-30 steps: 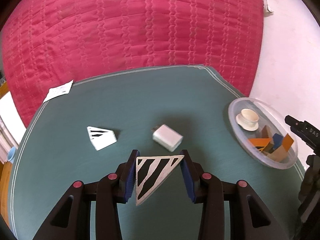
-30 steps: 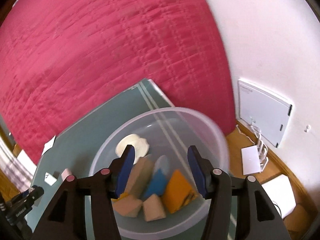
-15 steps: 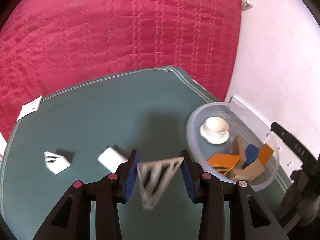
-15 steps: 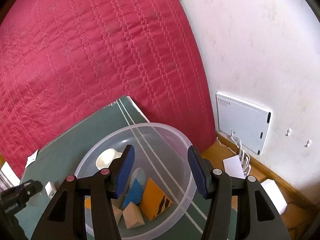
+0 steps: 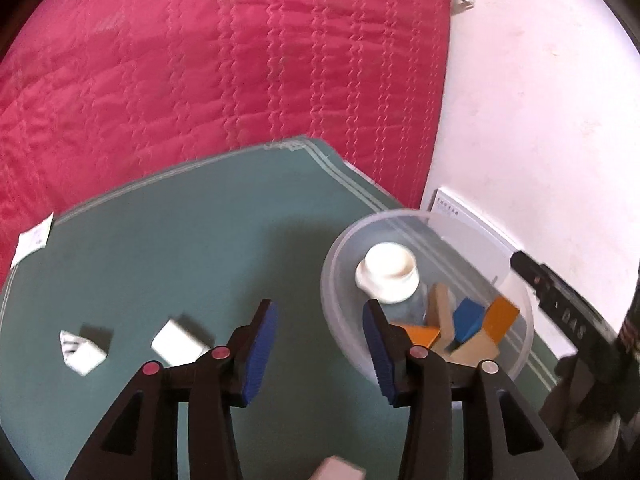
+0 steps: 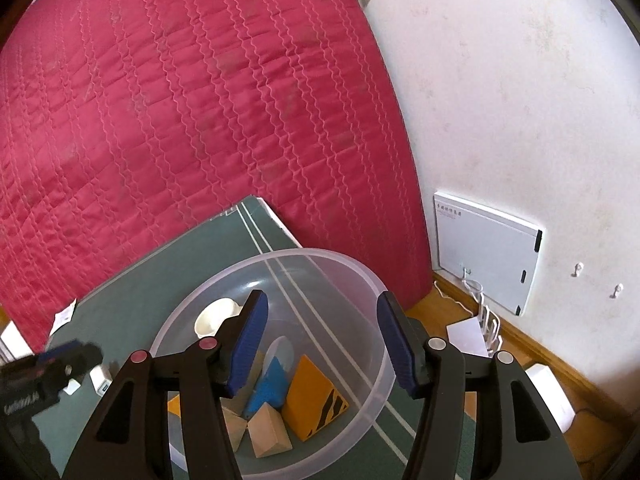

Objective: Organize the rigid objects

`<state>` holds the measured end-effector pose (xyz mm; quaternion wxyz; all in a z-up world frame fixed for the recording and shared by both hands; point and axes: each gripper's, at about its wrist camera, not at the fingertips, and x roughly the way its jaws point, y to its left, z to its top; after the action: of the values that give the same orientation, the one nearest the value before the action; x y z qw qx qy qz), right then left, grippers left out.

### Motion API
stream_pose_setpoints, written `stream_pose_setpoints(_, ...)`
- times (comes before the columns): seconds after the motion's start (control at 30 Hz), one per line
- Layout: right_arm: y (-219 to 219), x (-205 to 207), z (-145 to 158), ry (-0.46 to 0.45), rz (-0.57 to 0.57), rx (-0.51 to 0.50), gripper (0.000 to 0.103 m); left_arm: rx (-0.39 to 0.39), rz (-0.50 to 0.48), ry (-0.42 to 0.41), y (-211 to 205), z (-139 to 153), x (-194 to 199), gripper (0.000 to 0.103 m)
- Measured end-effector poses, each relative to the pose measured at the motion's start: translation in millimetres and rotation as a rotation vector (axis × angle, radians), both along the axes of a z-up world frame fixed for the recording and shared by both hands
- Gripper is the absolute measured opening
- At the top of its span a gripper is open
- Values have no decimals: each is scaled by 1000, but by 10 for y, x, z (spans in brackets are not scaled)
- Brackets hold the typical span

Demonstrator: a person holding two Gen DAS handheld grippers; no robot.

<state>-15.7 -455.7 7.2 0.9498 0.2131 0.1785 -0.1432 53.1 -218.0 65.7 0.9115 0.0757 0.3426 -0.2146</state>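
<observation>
A: How is the left gripper (image 5: 318, 354) seen above the green cloth-covered table (image 5: 168, 256)?

B: Its blue-padded jaws have just been opening and are parted, with nothing between them. A blurred pale shape (image 5: 340, 469) is glimpsed at the bottom edge of the left wrist view; what it is cannot be told.

A: And the right gripper (image 6: 320, 344)?

B: It is held over the clear round plastic bowl (image 6: 372, 292), its jaws set apart and nothing gripped.

A: What is found in the bowl?

B: A white ceramic cup (image 5: 387, 271) is seen at the far side. Nearer lie an orange wedge with black stripes (image 6: 314, 396), a blue block (image 6: 269, 388) and plain wooden blocks (image 6: 269, 432), packed touching one another.

A: What lies on the table itself?

B: A white rectangular block (image 5: 176, 343) and, just beside it to the left, a white wedge with black stripes (image 5: 82, 350) are seen well apart from the bowl. A white paper slip (image 5: 34, 238) rests at the far left edge, against the quilted crimson cover (image 5: 224, 60).
</observation>
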Motion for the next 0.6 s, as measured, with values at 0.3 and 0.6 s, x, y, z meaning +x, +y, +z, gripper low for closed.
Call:
stream_pose_setpoints(0.3, 12, -15, -8, -5, 14, 4, 59, 81, -48, 65, 295, -267, -524, 68)
stream_pose_setpoints(0.6, 38, -32, -14, 3, 24, -5, 59, 119, -149, 109, 179, -546, -825, 61)
